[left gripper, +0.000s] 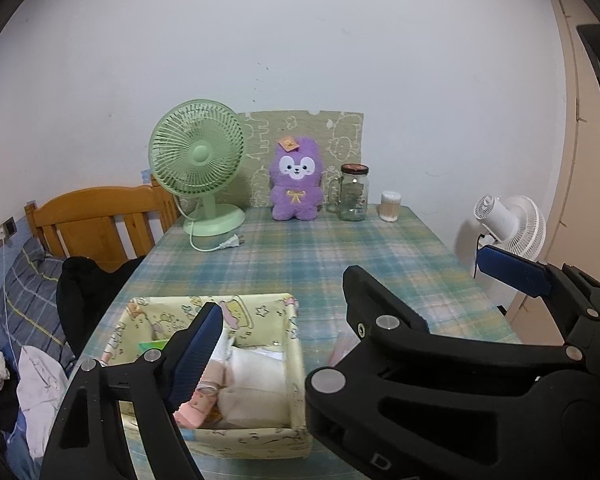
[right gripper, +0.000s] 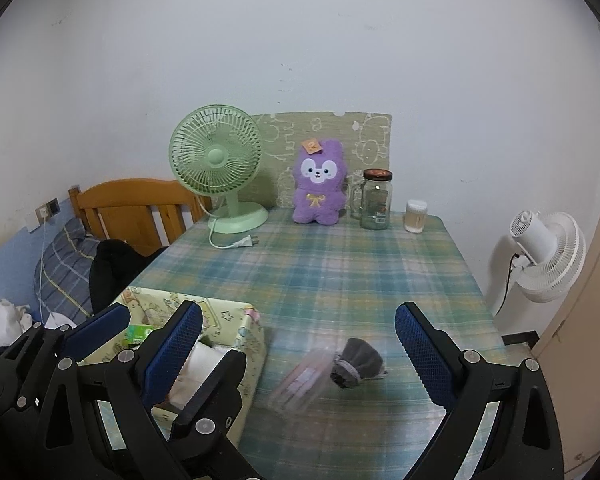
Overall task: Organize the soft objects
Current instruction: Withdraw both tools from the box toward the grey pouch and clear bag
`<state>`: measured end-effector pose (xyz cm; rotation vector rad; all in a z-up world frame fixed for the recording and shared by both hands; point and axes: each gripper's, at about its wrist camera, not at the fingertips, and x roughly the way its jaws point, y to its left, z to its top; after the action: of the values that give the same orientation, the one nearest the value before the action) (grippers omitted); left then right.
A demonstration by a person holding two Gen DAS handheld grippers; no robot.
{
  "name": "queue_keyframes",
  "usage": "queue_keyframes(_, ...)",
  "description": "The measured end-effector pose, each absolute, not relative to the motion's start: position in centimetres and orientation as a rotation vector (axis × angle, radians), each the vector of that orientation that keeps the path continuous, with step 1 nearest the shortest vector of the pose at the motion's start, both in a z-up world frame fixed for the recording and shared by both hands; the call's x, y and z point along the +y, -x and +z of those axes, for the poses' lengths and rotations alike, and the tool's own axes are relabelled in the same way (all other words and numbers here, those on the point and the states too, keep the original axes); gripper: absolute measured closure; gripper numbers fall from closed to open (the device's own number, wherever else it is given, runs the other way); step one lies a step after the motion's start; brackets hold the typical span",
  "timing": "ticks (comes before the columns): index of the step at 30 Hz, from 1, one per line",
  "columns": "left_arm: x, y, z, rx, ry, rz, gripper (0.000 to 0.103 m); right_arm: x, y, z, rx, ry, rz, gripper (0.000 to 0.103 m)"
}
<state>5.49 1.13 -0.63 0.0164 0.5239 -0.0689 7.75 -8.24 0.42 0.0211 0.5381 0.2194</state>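
A yellow patterned fabric box (left gripper: 296, 344) sits at the table's near left and also shows in the right wrist view (right gripper: 252, 344). It holds white folded cloth (left gripper: 256, 380) and a pink sock (left gripper: 196, 404). A grey sock (right gripper: 358, 360) and a blurred pinkish item (right gripper: 300, 380) lie on the plaid cloth right of the box. My right gripper (right gripper: 298, 344) is open above them, empty. My left gripper is open; its left finger (left gripper: 198, 352) is over the box and its right finger (left gripper: 512, 268) stands far right. It shows in the right wrist view (right gripper: 132, 340).
At the table's back stand a green fan (right gripper: 218, 168) with loose plug, a purple plush toy (right gripper: 320, 184), a glass jar (right gripper: 376, 200) and a cotton swab tub (right gripper: 415, 216). A white fan (right gripper: 548, 256) stands right of the table. A bed with clothes (left gripper: 40, 280) is left.
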Motion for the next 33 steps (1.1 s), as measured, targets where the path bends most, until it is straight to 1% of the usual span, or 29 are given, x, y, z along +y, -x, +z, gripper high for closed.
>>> queue_keyframes(13,-2.0,-6.8,-3.2,0.571,-0.003,-0.114,0.017,-11.2,-8.6,-2.1,0.555,-0.001,0.205,0.004)
queue_keyframes(27,-5.1,-9.4,-5.6,0.628,-0.023,-0.122,0.018,-14.4,-11.0,-5.0,0.616,-0.027,0.168,0.004)
queue_keyframes(29,-5.5,-9.8,-6.0,0.638,-0.024,-0.123,0.021,-14.8,-11.3,-5.4,0.627,-0.027,0.159,0.004)
queue_keyframes(33,-6.3,-10.5,-6.8,0.658,-0.031,-0.128,0.022,-15.6,-12.0,-6.4,0.654,-0.03,0.142,0.004)
